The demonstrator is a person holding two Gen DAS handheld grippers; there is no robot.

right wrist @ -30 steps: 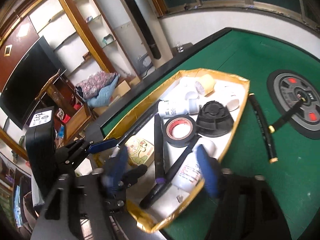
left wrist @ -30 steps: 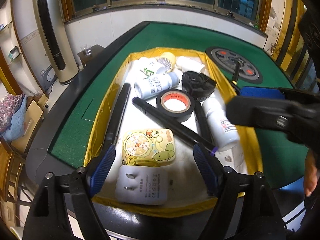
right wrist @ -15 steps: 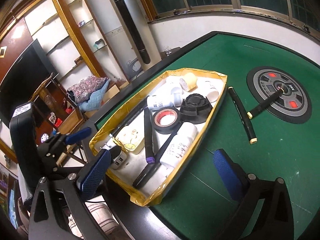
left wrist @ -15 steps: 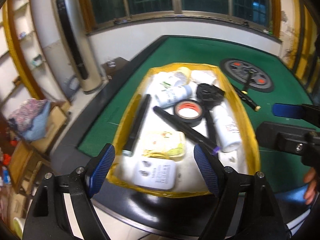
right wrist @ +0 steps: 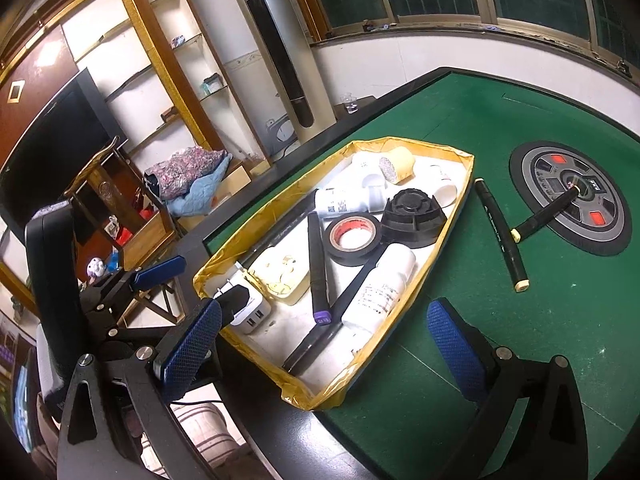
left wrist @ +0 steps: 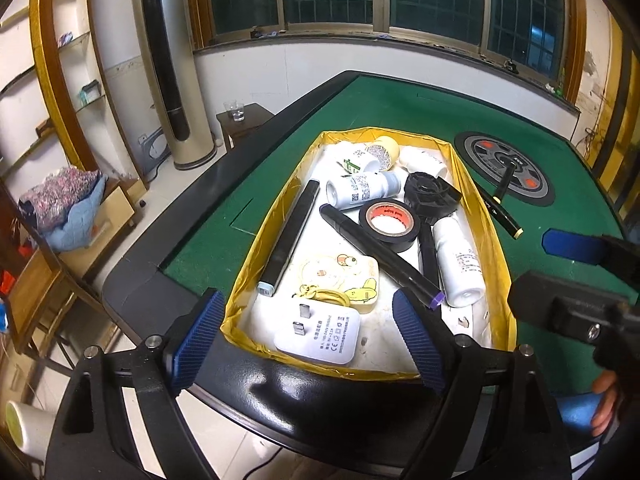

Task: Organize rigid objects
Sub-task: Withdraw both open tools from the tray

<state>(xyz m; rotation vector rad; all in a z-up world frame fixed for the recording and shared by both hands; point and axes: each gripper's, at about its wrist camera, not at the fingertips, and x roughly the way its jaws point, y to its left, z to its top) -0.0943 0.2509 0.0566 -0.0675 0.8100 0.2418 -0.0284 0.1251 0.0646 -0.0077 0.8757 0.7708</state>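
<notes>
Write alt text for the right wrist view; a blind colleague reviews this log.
Open right gripper hovers over a yellow-rimmed tray of bottles, markers and black tape roll on a green table. Two markers lie outside it.

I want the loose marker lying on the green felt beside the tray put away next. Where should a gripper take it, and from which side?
Grip the marker at mid-barrel, coming from above with the jaws across its width. It lies flat on the felt, clear of the tray, but its far half is close to the second marker, so staying near the middle or the cream-capped end looks safer.
</notes>
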